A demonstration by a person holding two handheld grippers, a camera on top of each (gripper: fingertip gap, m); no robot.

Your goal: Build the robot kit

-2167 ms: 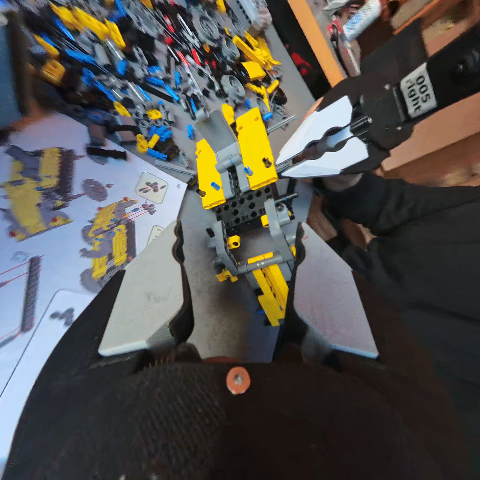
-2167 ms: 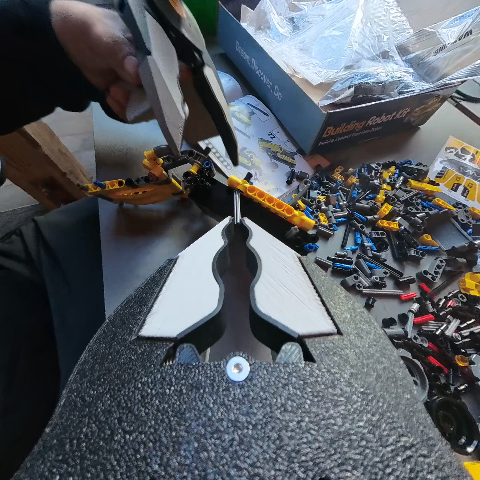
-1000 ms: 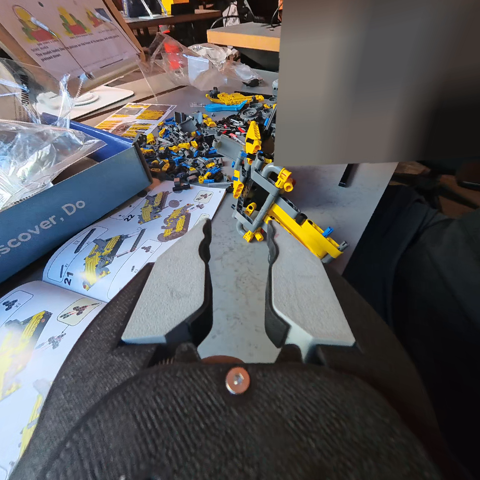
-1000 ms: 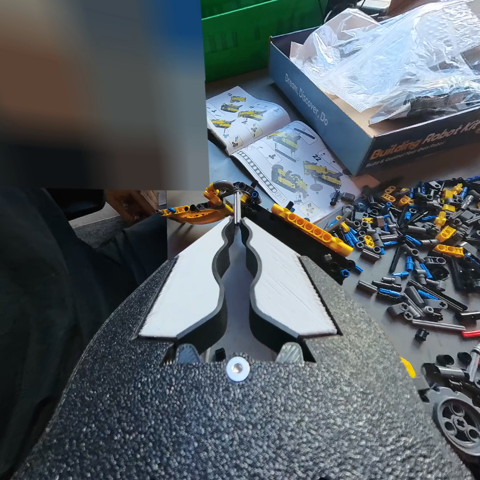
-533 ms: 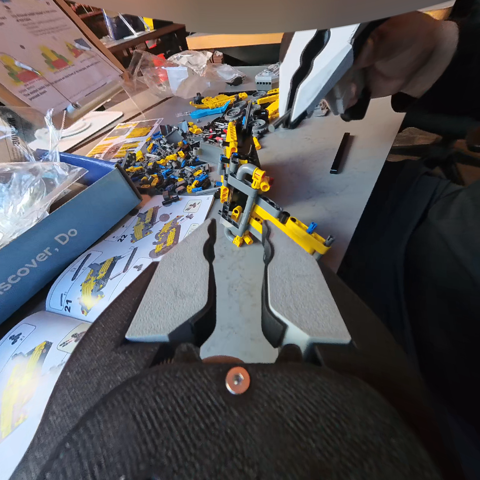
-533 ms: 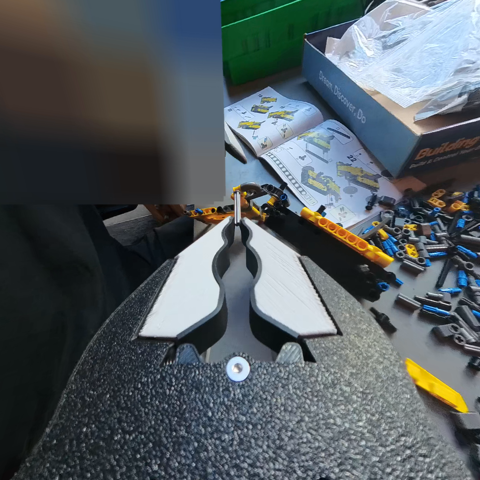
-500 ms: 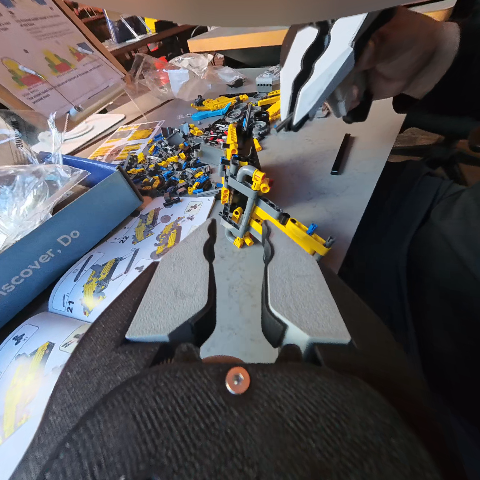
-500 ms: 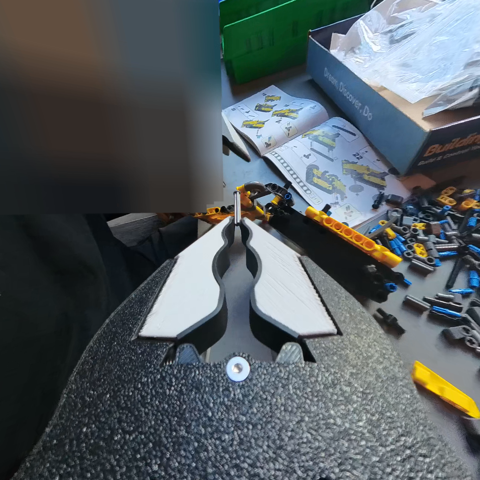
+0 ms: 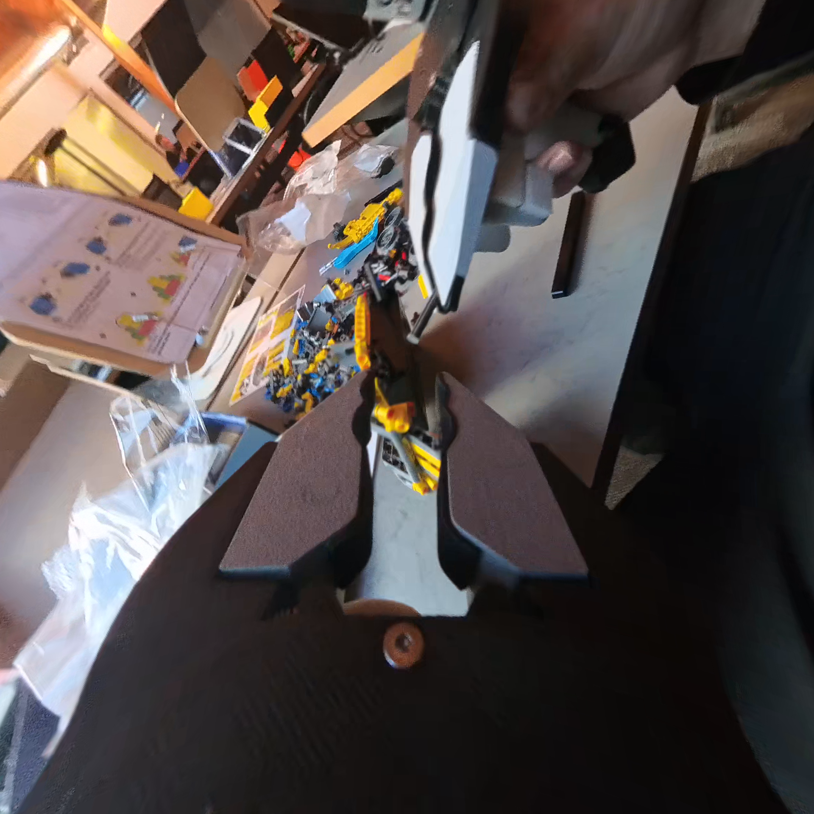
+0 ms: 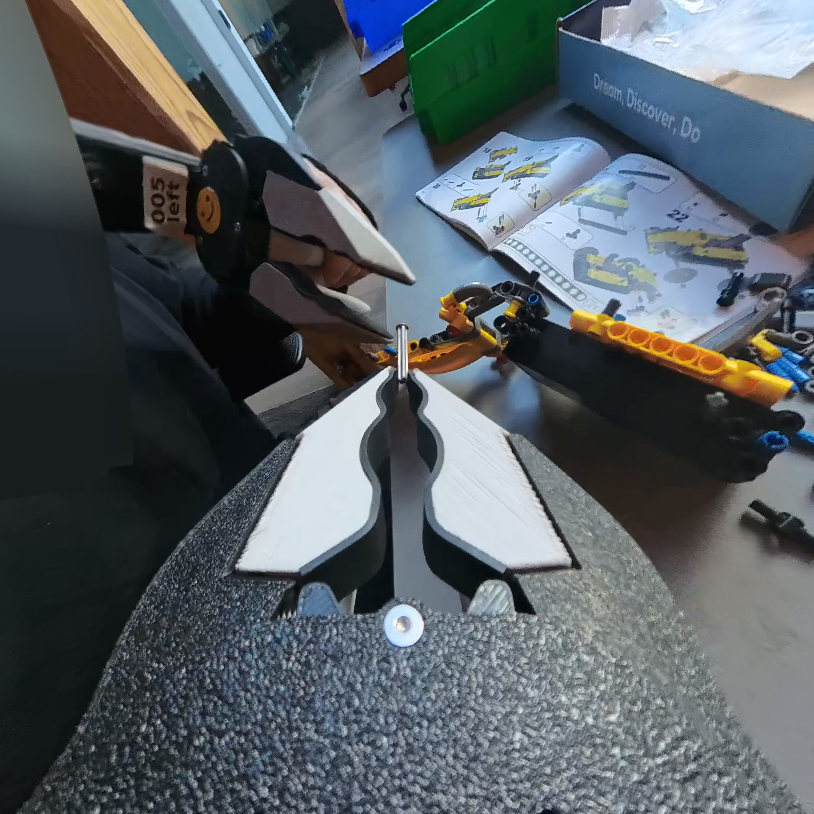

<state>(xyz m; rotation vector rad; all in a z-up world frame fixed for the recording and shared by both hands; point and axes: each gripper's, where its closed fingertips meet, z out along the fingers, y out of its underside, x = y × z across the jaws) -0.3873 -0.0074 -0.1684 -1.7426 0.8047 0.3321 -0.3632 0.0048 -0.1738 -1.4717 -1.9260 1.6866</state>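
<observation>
A yellow, grey and black brick-built model point(image 10: 475, 330) lies on the grey table point(image 10: 594, 550). My right gripper point(image 10: 401, 376) is shut on a thin grey metal axle point(image 10: 401, 352), which stands up from its tips just in front of the model's yellow arm end. My left gripper point(image 10: 398, 308) is open at that same end, one finger above and one beside it. In the left wrist view the model point(image 9: 403, 423) lies between the open left gripper point(image 9: 404, 387) fingers. The right gripper point(image 9: 442, 304) hangs over it with the axle point(image 9: 423, 321) pointing down.
An open instruction booklet point(image 10: 594, 211), a blue box point(image 10: 687, 132) and a green bin point(image 10: 475, 66) lie behind the model. Loose small parts point(image 9: 308, 361) are piled on the far side. A black bar point(image 9: 568, 246) lies near the table edge. Plastic bags point(image 9: 132, 506) are at left. Less than 4 cm separates the two grippers' tips. The black bar point(image 9: 568, 246) is about 15 cm from both grippers' fingertips.
The left gripper has rolled and moved in, so the model's end now lies between its open fingers. The right gripper has brought the axle down closer to the model.
</observation>
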